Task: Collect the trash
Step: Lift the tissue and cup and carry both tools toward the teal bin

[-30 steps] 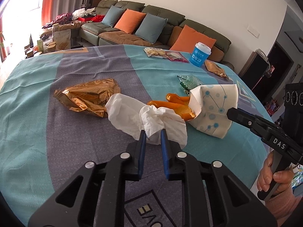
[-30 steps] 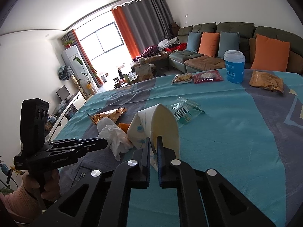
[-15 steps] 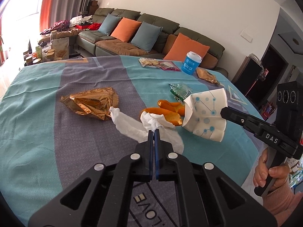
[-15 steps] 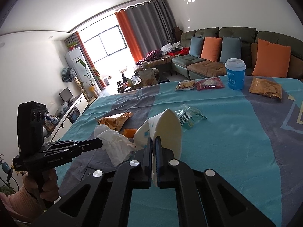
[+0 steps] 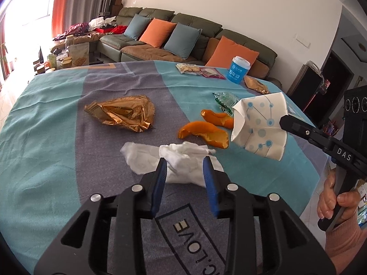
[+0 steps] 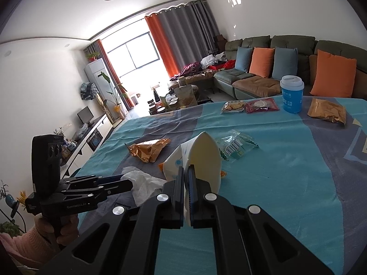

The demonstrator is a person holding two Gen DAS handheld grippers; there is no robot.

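The paper cup (image 6: 204,158) hides most of the orange peel (image 6: 161,166) in the right wrist view. Print on the blue cup (image 5: 238,70) is too small to read. The tissue's (image 5: 183,160) near edge lies behind the left gripper (image 5: 185,167), possibly untouched.

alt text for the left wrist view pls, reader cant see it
The left gripper, jaws just opened, straddles a crumpled white tissue on a blue-grey tablecloth. To its right, the right gripper holds up a flattened paper cup; orange peel and a gold wrapper lie beyond.
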